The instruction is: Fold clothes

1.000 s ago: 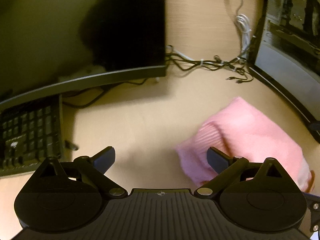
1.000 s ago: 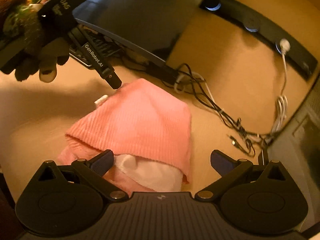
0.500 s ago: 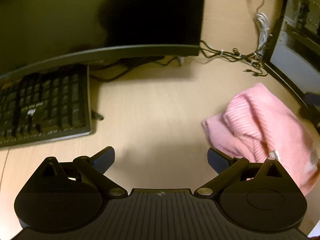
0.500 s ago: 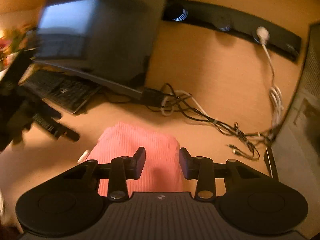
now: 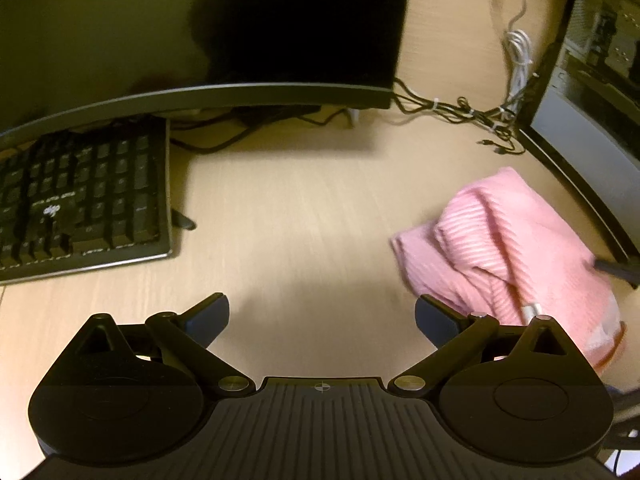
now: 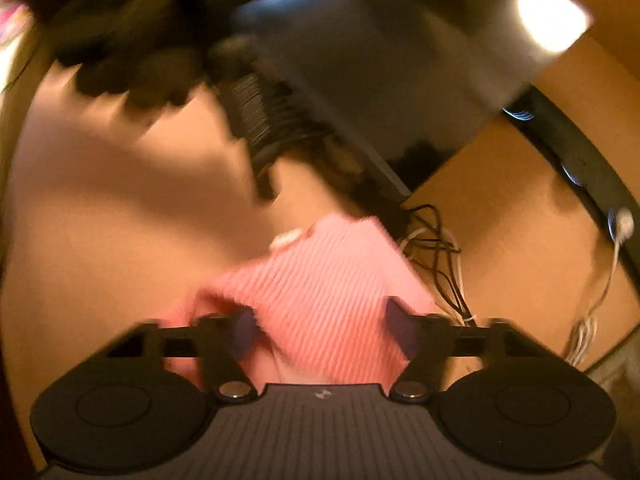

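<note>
Left wrist view: left gripper (image 5: 322, 316) spread and empty, pink ribbed garment (image 5: 508, 248) at right; right gripper (image 6: 322, 330) spread over it.

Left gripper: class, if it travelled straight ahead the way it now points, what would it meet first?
Probably the bare wooden desk; the open left gripper has nothing between its fingers. Further on stands the monitor. The pink garment lies off to its right. Depth is unclear.

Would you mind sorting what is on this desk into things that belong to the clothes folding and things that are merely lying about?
Belongs to the job:
pink ribbed garment
left gripper, open
right gripper, open

Just lying about:
keyboard
monitor
tangle of cables
</note>
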Demonstrator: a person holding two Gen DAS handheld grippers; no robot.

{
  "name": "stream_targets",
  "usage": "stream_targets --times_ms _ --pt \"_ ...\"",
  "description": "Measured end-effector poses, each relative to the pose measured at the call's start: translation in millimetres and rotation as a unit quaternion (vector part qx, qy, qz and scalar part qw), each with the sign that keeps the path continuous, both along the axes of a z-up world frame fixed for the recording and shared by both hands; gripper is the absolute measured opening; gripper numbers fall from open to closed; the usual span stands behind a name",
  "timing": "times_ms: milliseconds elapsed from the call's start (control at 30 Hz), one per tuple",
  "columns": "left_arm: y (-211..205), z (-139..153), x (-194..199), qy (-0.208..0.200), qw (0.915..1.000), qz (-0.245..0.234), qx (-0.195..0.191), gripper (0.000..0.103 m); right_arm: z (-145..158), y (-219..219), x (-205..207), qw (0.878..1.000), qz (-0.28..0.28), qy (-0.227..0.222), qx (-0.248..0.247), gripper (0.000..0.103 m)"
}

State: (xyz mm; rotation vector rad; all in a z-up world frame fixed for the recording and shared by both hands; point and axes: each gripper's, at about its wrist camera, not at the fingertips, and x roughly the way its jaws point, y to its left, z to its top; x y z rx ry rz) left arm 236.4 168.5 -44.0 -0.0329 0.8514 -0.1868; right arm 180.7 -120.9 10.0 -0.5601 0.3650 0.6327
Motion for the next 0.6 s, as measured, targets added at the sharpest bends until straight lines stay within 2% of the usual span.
stream_targets --times_ms 33,100,167,267,300,367,467,533,600 --pt "-3 1 0 0.000 1.0000 -0.006 0.001 0.102 7 -4 6 0.999 -0.018 0.014 0.034 0.013" --pt "-8 3 -1 -0.006 0.9997 -0.022 0.003 0.102 22 -12 17 0.992 -0.054 0.042 0.101 0.010" --pt "-14 7 -4 -0.022 0.9985 -0.050 -0.001 0.102 37 -20 29 0.979 -0.090 0.070 0.168 0.008" --pt "-24 13 -8 -0.048 0.9929 -0.103 -0.034 0.103 52 -38 41 0.954 -0.128 0.117 0.244 0.008" --pt "-31 15 -9 -0.059 0.9899 -0.122 -0.043 0.103 53 -45 42 0.947 -0.134 0.130 0.260 0.008" --pt "-49 16 -7 -0.080 0.9836 -0.158 -0.037 0.103 59 -52 43 0.937 -0.140 0.144 0.285 0.008" --pt "-84 10 3 -0.106 0.9751 -0.191 0.040 0.103 74 -62 49 0.926 -0.139 0.149 0.318 0.007" --pt "-92 8 10 -0.125 0.9701 -0.193 0.078 0.103 78 -60 52 0.923 -0.130 0.150 0.330 0.007" --pt "-80 15 17 -0.129 0.9757 -0.168 0.056 0.103 75 -57 52 0.924 -0.123 0.153 0.328 0.007"
